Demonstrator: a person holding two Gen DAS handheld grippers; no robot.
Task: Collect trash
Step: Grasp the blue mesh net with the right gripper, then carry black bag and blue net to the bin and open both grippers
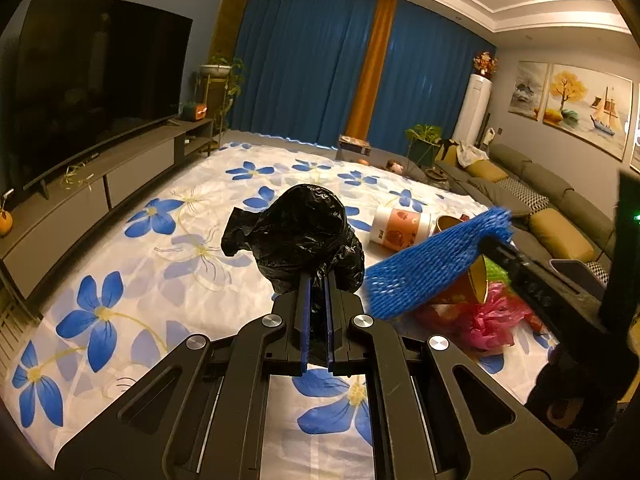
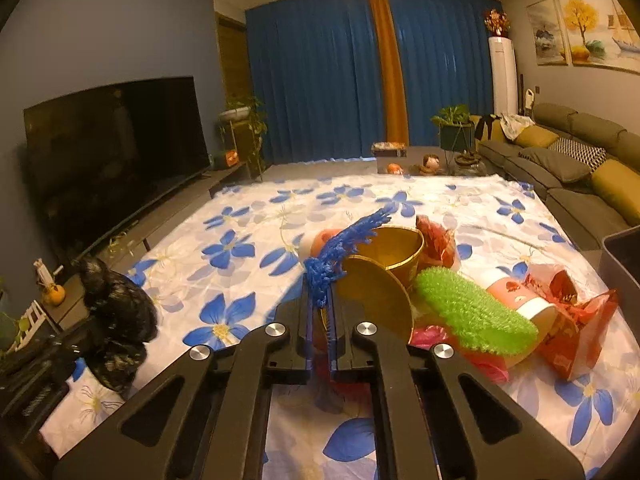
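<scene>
My left gripper (image 1: 318,278) is shut on a crumpled black trash bag (image 1: 296,236), which bulges up above its fingertips over the flowered sheet. My right gripper (image 2: 320,282) is shut on a blue foam net sleeve (image 2: 344,246) that sticks out forward beyond its tips. In the left wrist view that blue net (image 1: 432,266) hangs to the right of the bag, pinched at its far end by the right gripper (image 1: 494,248). In the right wrist view the black bag (image 2: 116,312) sits at the far left.
A trash pile lies on the sheet: two gold paper buckets (image 2: 400,246), a green foam net (image 2: 472,314), a pink-and-white cup (image 2: 520,298), red wrappers (image 2: 572,320) and a pink plastic bag (image 1: 488,320). There is a TV stand (image 1: 132,168) on the left, a sofa (image 2: 580,168) on the right and a dark bin edge (image 2: 624,256) at the far right.
</scene>
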